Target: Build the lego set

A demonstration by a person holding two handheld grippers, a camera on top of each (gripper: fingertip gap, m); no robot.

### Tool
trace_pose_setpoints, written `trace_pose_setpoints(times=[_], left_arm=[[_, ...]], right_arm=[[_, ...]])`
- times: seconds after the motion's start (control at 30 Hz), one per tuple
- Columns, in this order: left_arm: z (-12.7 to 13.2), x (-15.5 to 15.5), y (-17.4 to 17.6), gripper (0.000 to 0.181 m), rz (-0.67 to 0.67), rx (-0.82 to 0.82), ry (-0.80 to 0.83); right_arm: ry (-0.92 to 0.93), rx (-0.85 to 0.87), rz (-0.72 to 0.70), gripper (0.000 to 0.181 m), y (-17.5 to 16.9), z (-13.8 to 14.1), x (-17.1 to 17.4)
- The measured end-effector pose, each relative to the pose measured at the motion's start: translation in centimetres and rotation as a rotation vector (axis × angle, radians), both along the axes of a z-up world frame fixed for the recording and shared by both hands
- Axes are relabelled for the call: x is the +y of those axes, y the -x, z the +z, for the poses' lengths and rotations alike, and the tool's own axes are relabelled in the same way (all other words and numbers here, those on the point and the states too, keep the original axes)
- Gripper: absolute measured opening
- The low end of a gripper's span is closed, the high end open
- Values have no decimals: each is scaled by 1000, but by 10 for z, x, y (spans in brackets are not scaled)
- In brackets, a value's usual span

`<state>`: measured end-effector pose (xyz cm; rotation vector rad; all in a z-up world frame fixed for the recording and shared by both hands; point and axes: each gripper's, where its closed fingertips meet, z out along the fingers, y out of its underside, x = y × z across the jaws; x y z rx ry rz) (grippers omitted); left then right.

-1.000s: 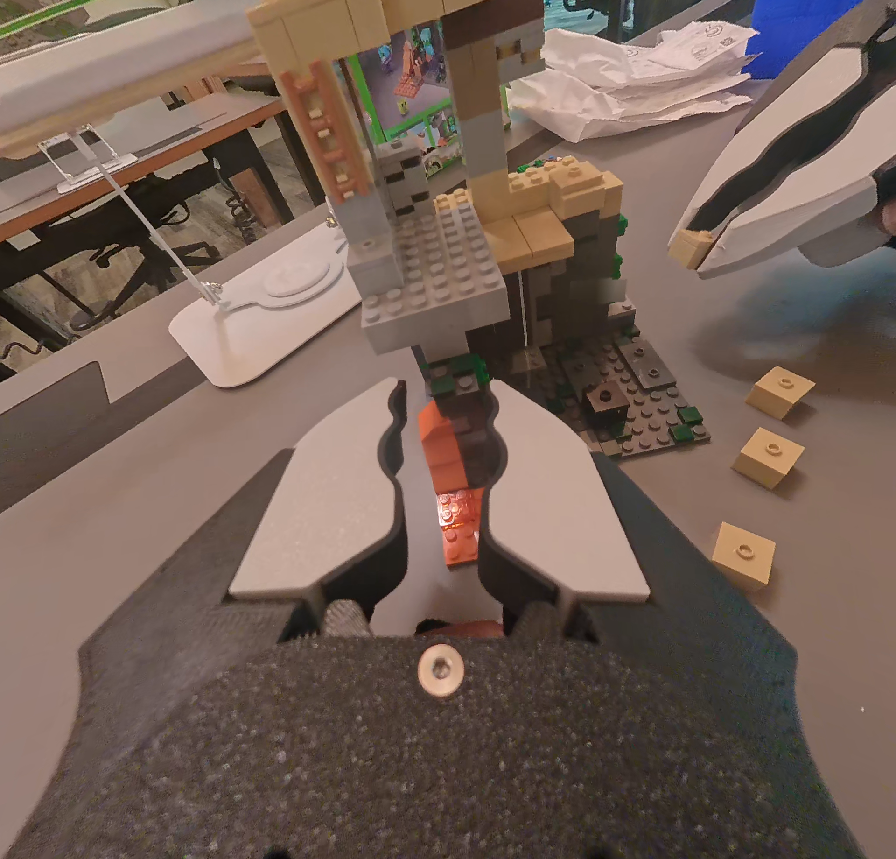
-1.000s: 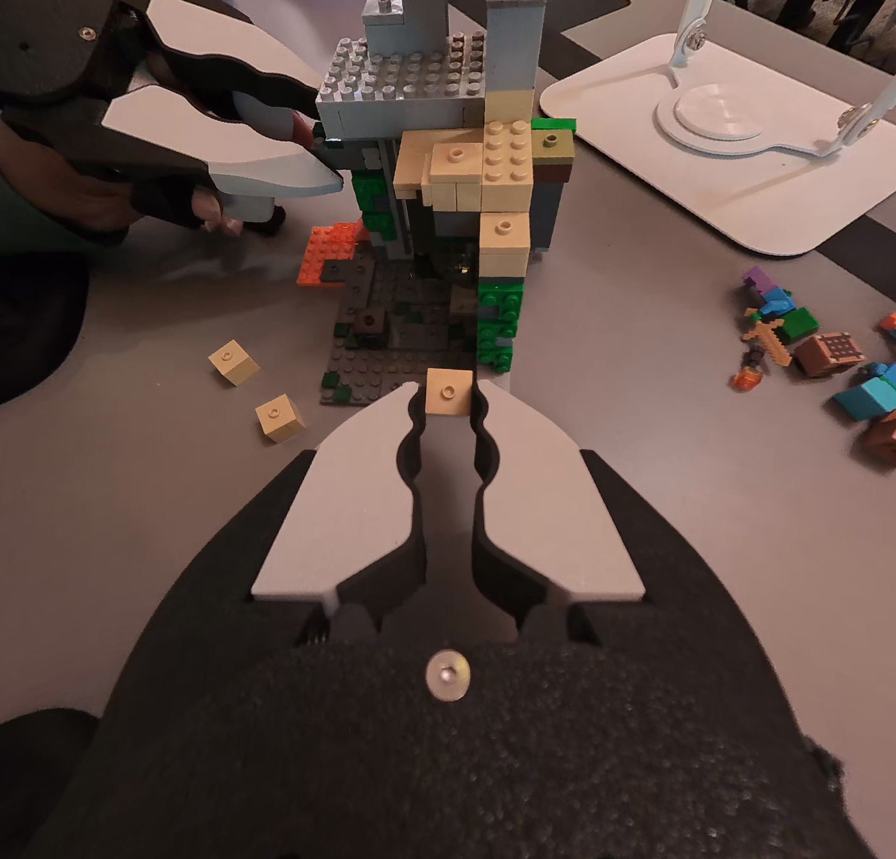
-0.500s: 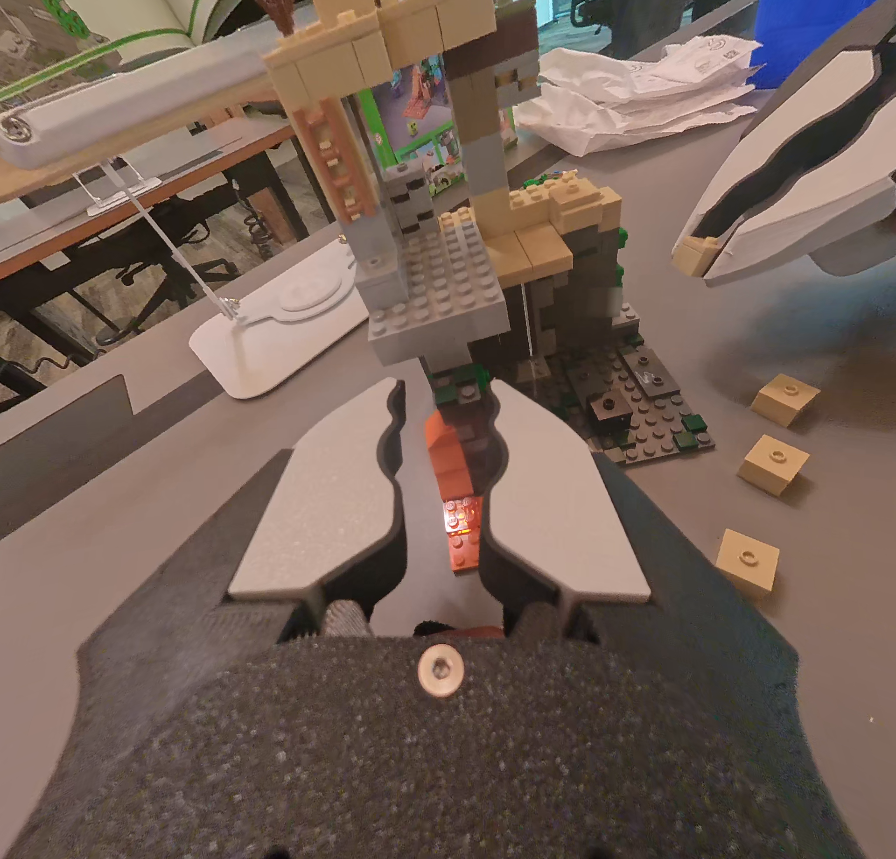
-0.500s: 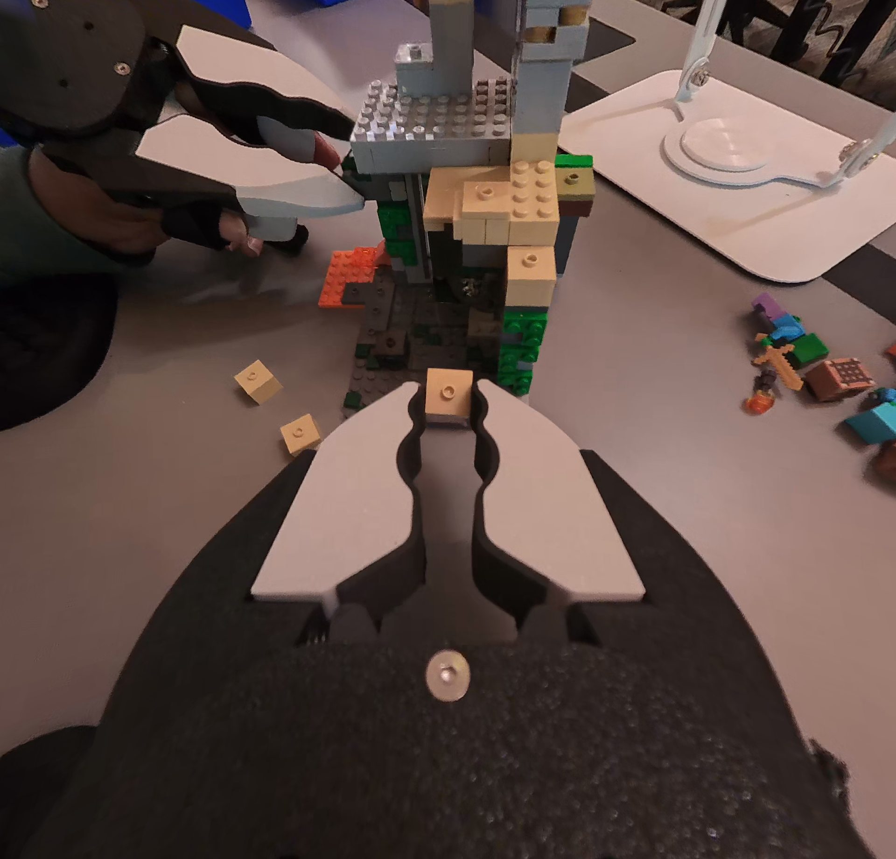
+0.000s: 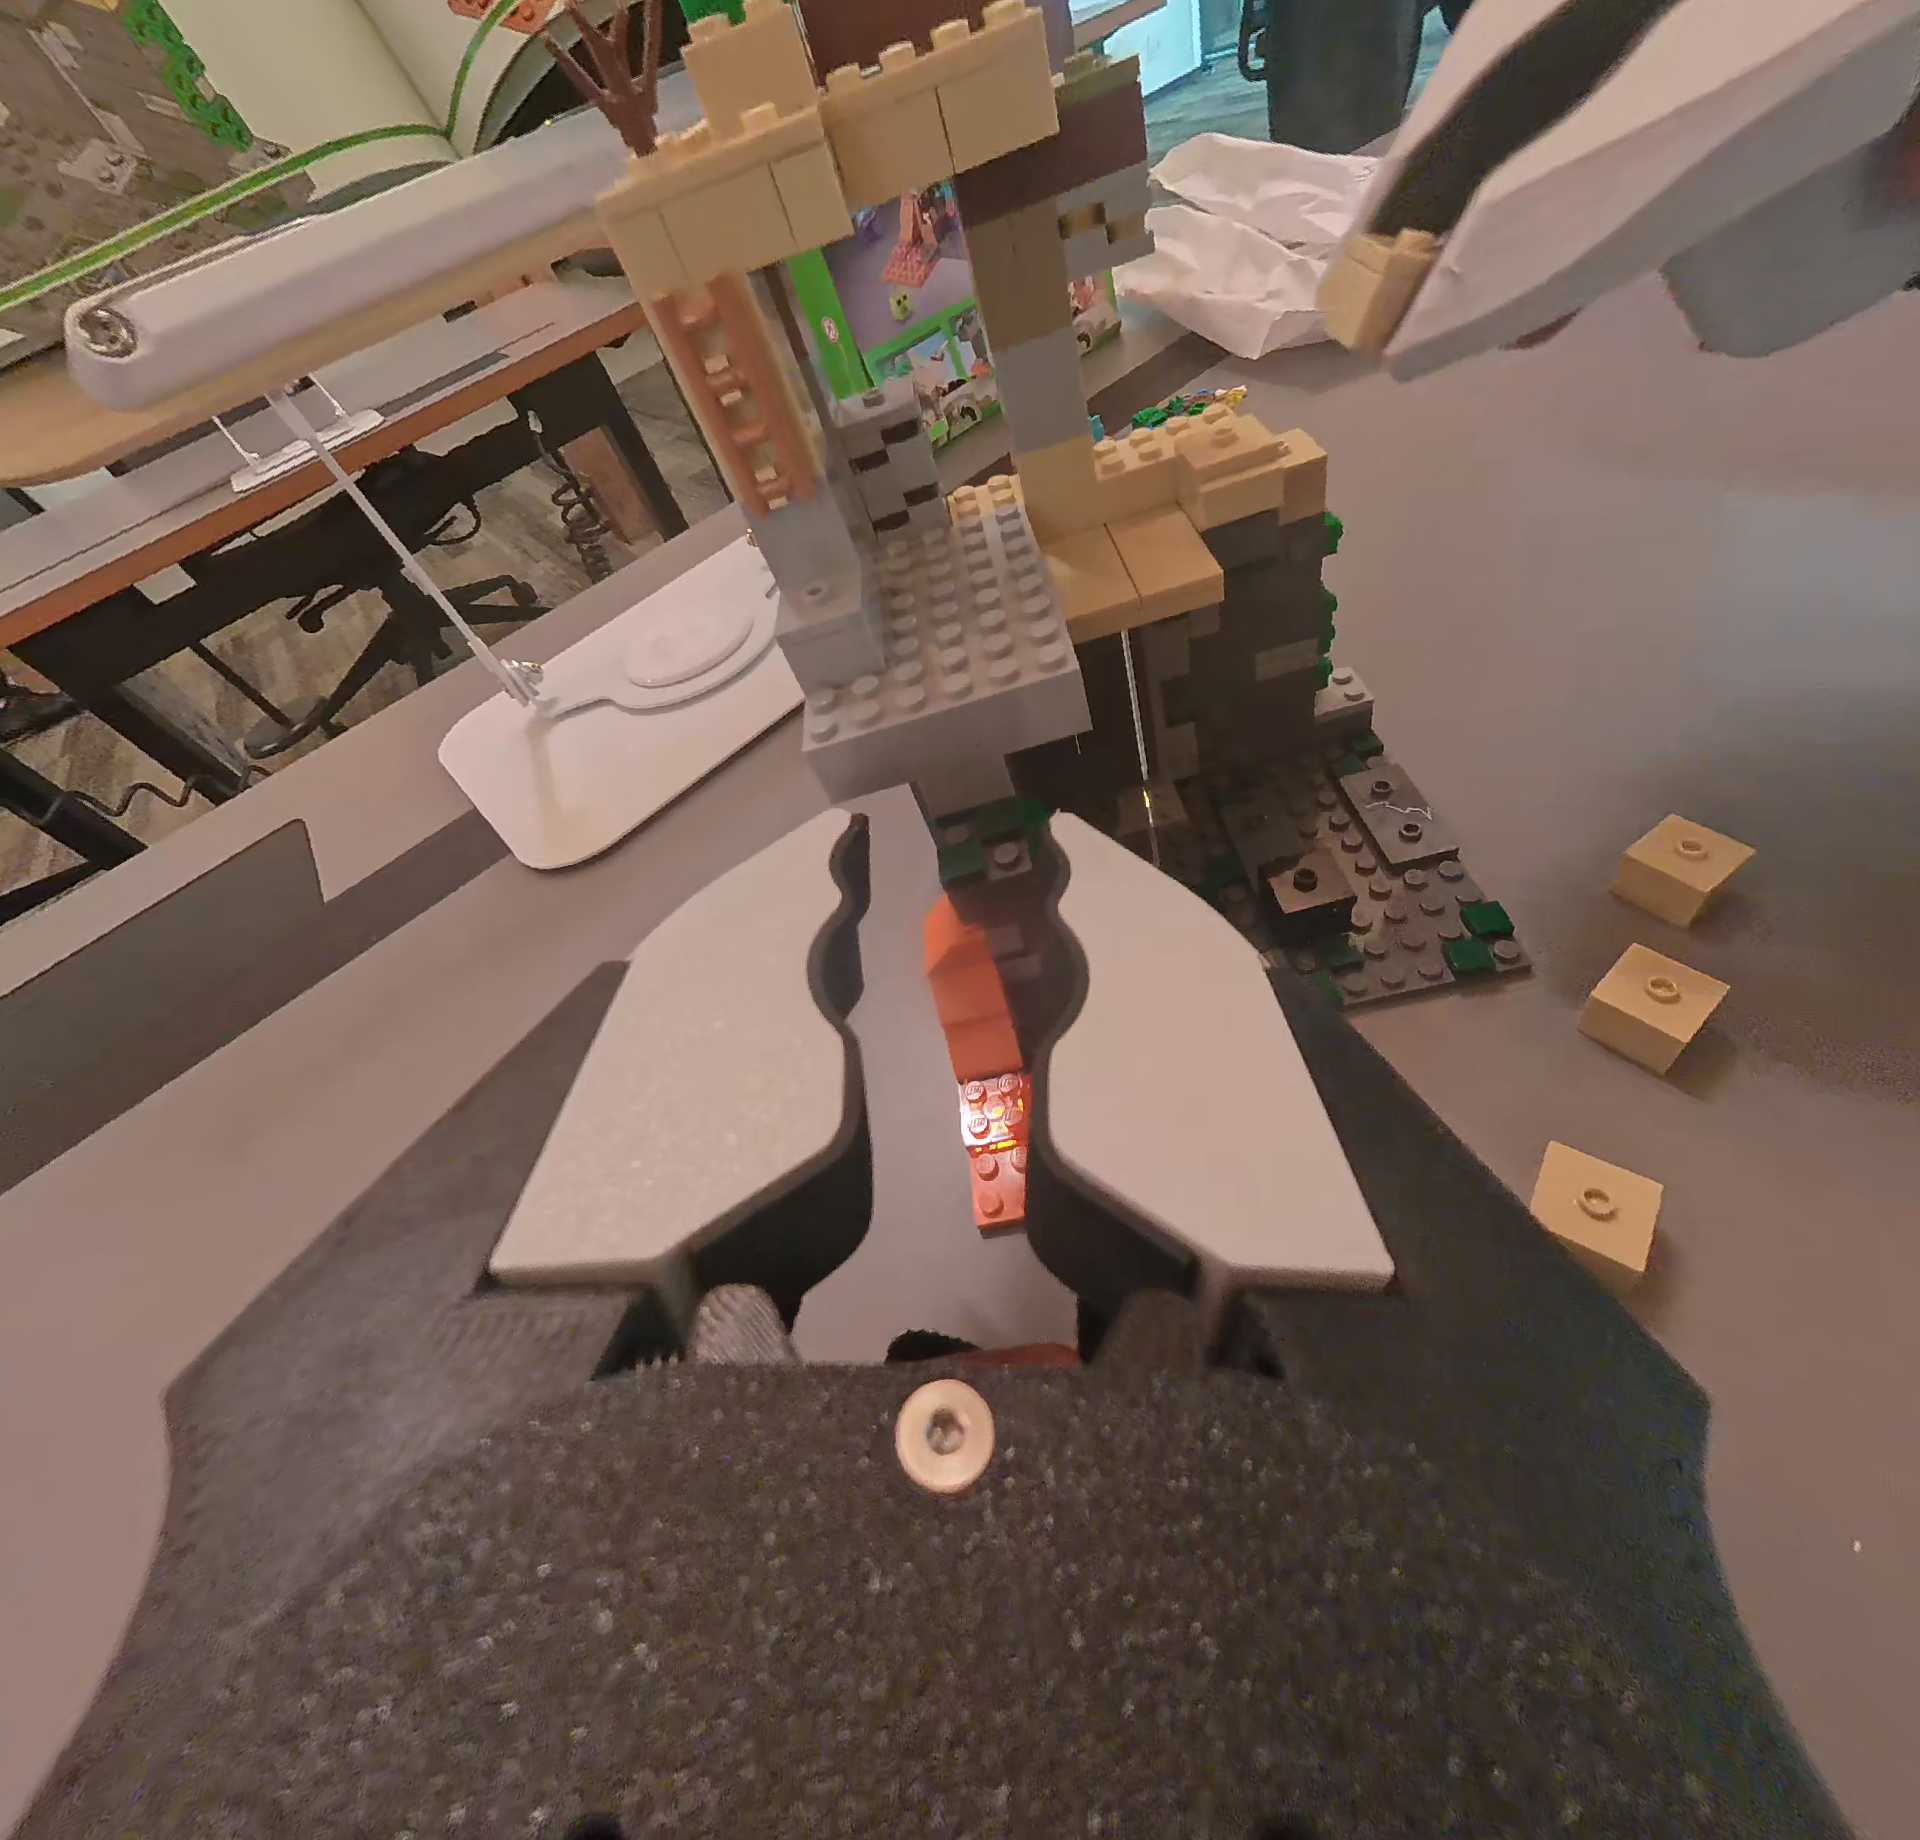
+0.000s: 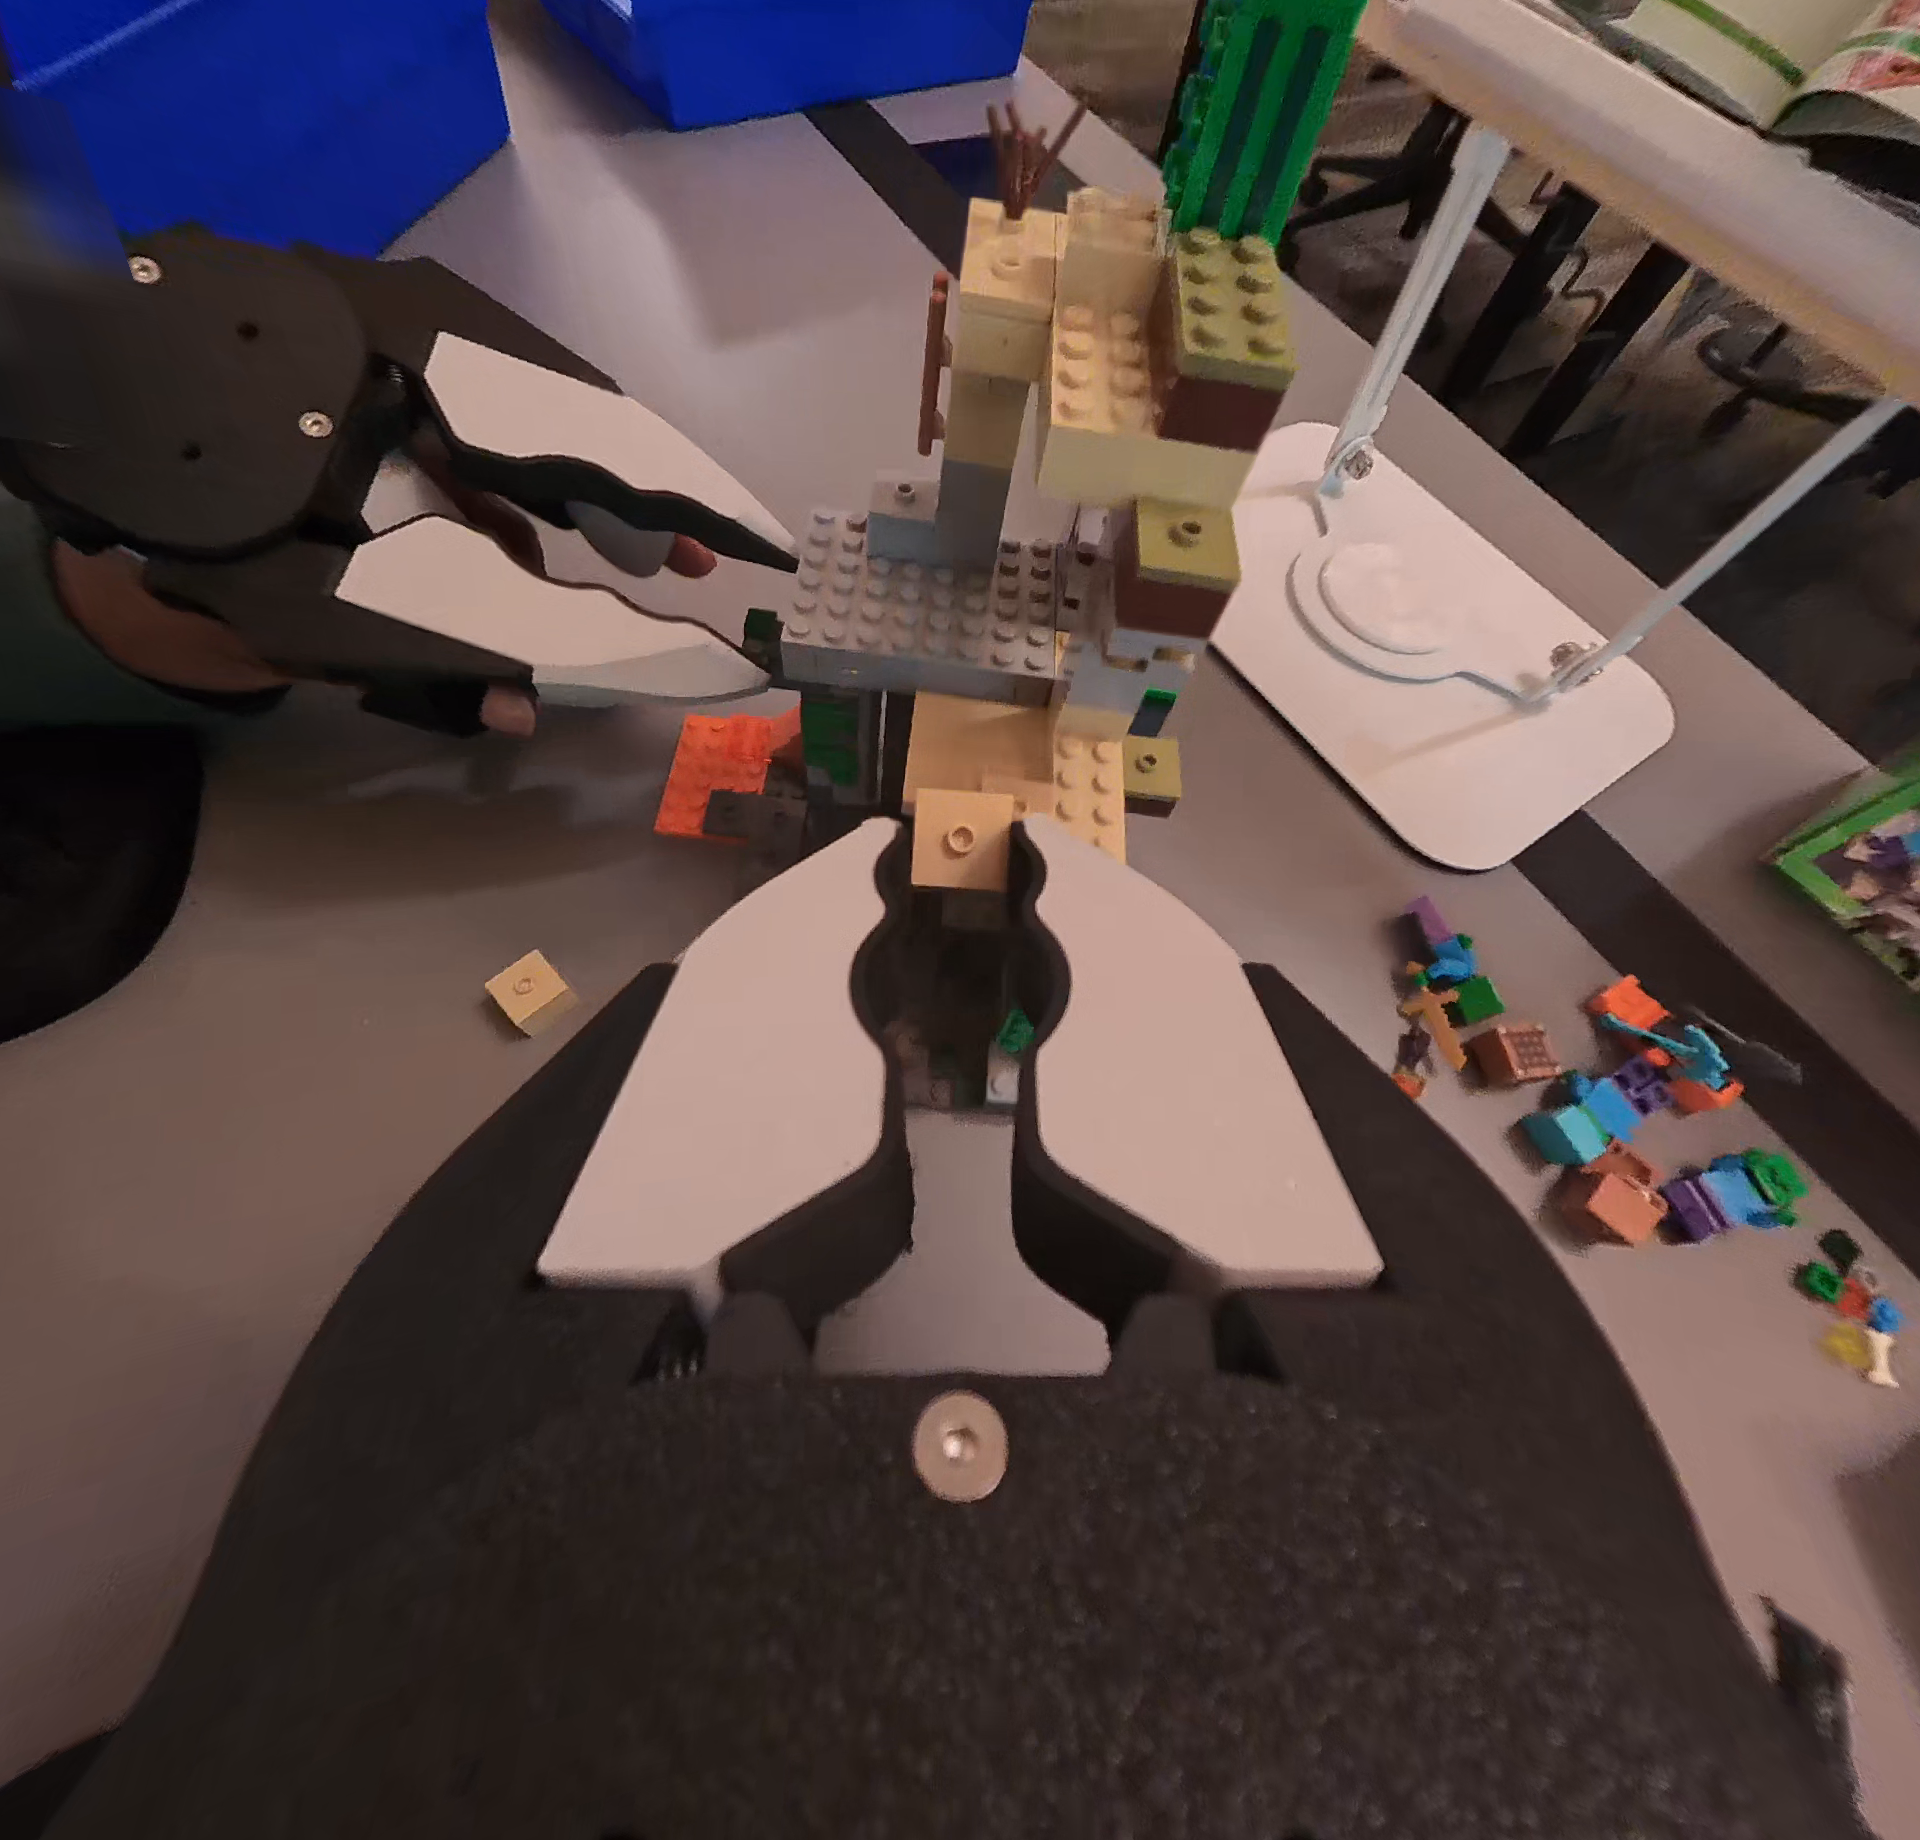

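Gripping, right jaws: the right gripper (image 6: 961, 840) is clenched on a small tan square one-stud Lego brick (image 6: 961, 842), pinched at the very fingertips, stud facing up.
Left jaws: the left gripper (image 5: 951, 840) stands parted; its tips straddle the dark green and brown lower corner of the multicolour Lego tower model (image 5: 940, 419). Whether the pads actually press that corner, I cannot tell.
Between the left jaws: an orange studded plate (image 5: 987, 1115) at the model's foot lies on the grey tabletop (image 5: 1662, 647) in the gap, under the tips.
Just ahead of the left jaws: a light grey studded platform (image 5: 951, 647) of the model juts out above the tips; in the right wrist view those tips sit at the platform's edge.
Ahead of the right jaws: the held brick hovers over the tan studded ledge (image 6: 1081, 782) on the model's near side; contact cannot be judged.
Beyond the right jaws: the tower rises with tan, olive and brown blocks and a tall green piece (image 6: 1262, 86) on top.
Right of the left jaws: three loose tan one-stud bricks (image 5: 1652, 1001) lie apart on the table, beside the model's dark grey baseplate (image 5: 1382, 907).
Right of the right jaws: a scatter of small coloured Lego pieces (image 6: 1621, 1104) sits well apart.
Farther out: a white flat-based stand (image 6: 1444, 668) is behind the model; blue bins (image 6: 769, 14) are at the far left.
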<state>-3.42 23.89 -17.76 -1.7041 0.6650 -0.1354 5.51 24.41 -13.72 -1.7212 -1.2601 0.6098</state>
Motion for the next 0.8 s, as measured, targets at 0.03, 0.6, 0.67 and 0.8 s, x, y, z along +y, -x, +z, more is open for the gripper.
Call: trace_pose_setpoints(times=[0.03,0.6,0.67,0.8], left_arm=[[0,0,0,30,0,2,-1],[-2,-2,-2,29,-14,8,1],[-2,-2,-2,29,-14,8,1],[-2,-2,-3,29,-15,10,1]], right_arm=[[4,-17,2,17,3,0,1],[139,-301,3,17,12,-16,21],[149,-327,8,17,11,-16,21],[172,-359,24,17,12,-17,20]])
